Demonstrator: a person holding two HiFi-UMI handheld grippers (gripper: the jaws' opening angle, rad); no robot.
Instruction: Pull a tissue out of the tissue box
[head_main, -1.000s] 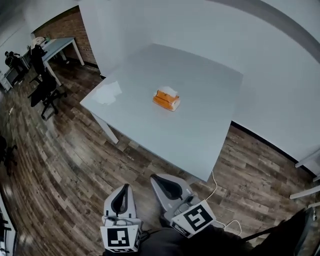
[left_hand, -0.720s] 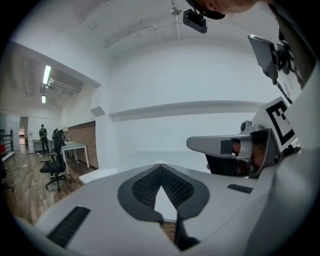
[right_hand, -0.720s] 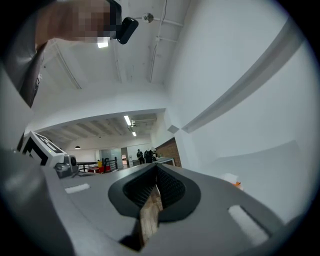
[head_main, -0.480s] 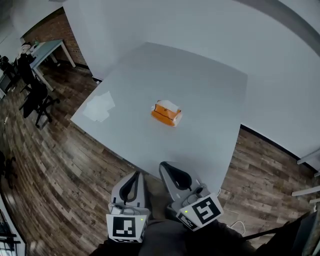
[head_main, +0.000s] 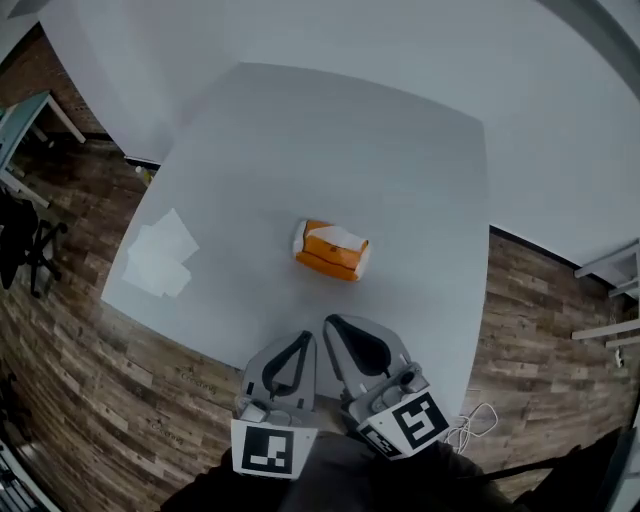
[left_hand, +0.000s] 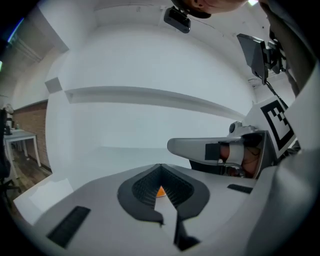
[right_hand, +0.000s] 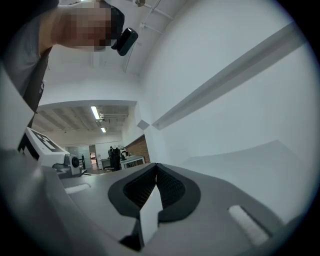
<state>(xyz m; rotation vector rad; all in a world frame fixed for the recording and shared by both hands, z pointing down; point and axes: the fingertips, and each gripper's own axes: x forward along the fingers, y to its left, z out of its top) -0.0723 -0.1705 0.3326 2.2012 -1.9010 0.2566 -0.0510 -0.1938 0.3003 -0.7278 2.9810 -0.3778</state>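
An orange tissue box (head_main: 331, 257) lies near the middle of the pale grey table (head_main: 400, 170), with a white tissue (head_main: 342, 237) sticking out of its top. Both grippers hover side by side over the table's near edge, short of the box. My left gripper (head_main: 303, 338) is shut and holds nothing. My right gripper (head_main: 331, 321) is shut and holds nothing too. In the left gripper view a sliver of the orange box (left_hand: 160, 191) shows behind the closed left gripper (left_hand: 160, 167), with the right gripper's finger (left_hand: 200, 147) alongside. The right gripper (right_hand: 156, 166) points across the table towards the wall.
Several loose white tissues (head_main: 160, 255) lie near the table's left corner. White walls (head_main: 560, 120) stand behind the table. Wooden floor (head_main: 90, 390) surrounds it, with a white cable (head_main: 470, 430) at the near right. A desk (head_main: 25, 120) and a chair (head_main: 20, 240) stand far left.
Both grippers have come forward from over the floor to the table's near edge. The table and box now sit closer and more central in the head view. Both stay shut.
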